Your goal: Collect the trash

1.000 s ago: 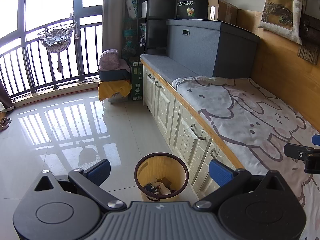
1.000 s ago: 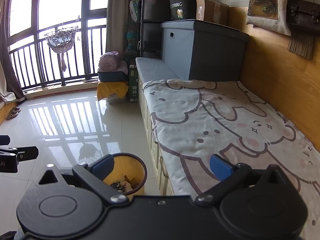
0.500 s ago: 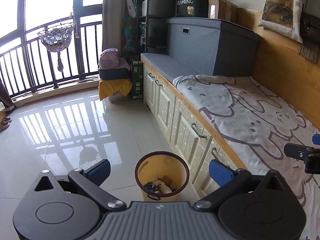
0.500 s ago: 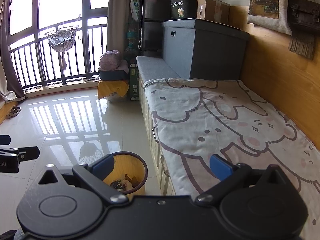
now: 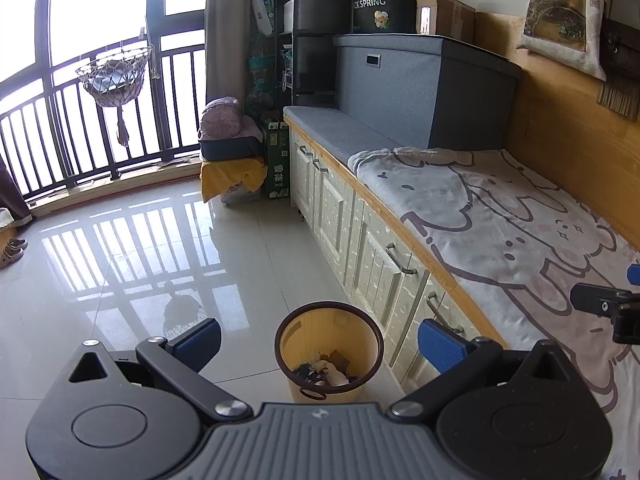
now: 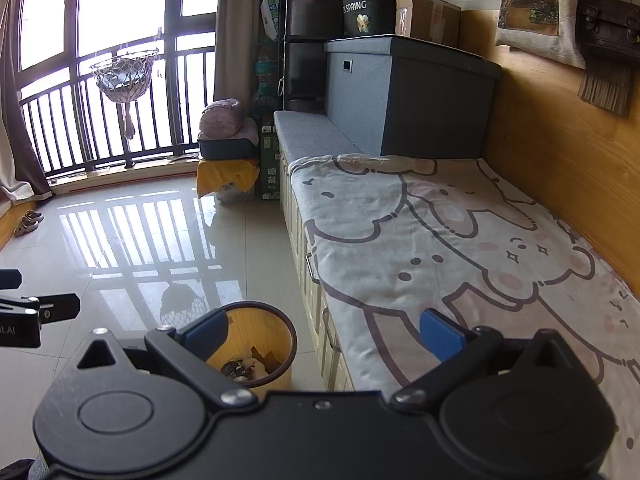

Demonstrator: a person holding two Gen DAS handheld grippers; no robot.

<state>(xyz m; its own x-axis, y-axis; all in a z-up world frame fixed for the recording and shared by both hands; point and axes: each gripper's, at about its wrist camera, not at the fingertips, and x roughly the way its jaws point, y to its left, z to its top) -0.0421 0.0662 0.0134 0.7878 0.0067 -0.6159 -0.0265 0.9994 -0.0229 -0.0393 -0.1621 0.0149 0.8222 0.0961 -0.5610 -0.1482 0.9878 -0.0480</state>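
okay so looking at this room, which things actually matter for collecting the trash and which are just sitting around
Part of the job:
- wastebasket on the floor beside the cabinets
- trash already in it
- left tongs, open and empty
- right tongs, open and empty

Just lying about:
- bear-print blanket
- grey storage box
- cardboard box
- shoes by the window

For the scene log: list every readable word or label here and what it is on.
"SPRING": black round box on the grey storage chest; its first letters are cut off.
".AI": left gripper's body, partly cropped.
Green carton and white package: print too small to read.
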